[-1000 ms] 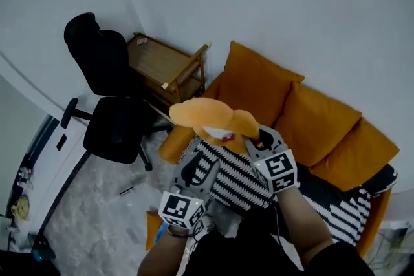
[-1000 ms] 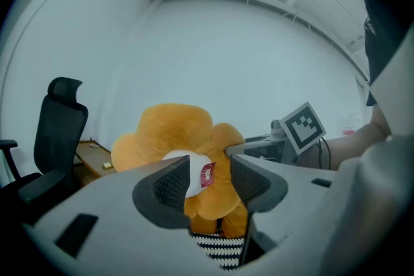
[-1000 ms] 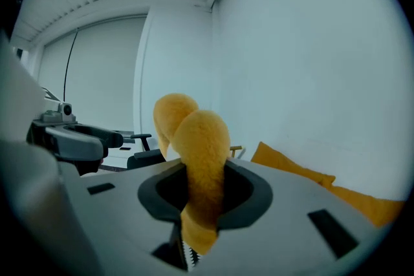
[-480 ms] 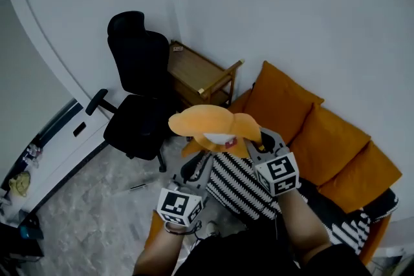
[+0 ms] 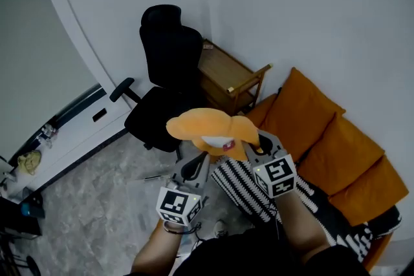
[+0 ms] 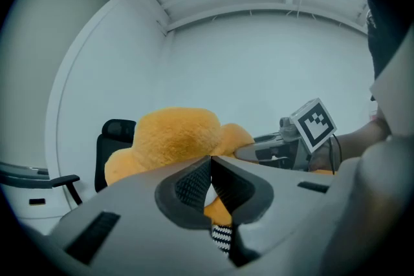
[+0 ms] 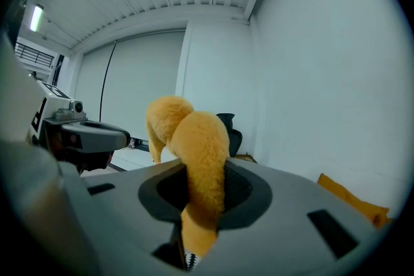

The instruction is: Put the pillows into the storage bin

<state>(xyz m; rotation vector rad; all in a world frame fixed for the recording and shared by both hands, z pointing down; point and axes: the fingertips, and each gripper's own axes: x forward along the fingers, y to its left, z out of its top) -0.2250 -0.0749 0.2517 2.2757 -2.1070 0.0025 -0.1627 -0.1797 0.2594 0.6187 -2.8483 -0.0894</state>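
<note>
- Both claws have swung, with the pillow (image 5: 206, 129), away from the sofa (image 5: 336, 152) toward the office chair (image 5: 165, 84).
- Right gripper (image 7: 204, 181): clamped on a fold of orange plush.
- Left gripper (image 6: 209, 161): jaws just closed, tips touching, nothing pinched; the pillow sits just beyond.
- Pillow is aloft, off the sofa's chair-side end. Storage bin not in sight.
- Judgement: only one grip holds. Keep the right firm and re-bite with the left before lowering.

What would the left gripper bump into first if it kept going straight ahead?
The fluffy orange pillow. It sits right in front of the left gripper and its shut jaws, maybe already touching. The right gripper holds it. Behind the pillow stand the black chair and the wall.
</note>
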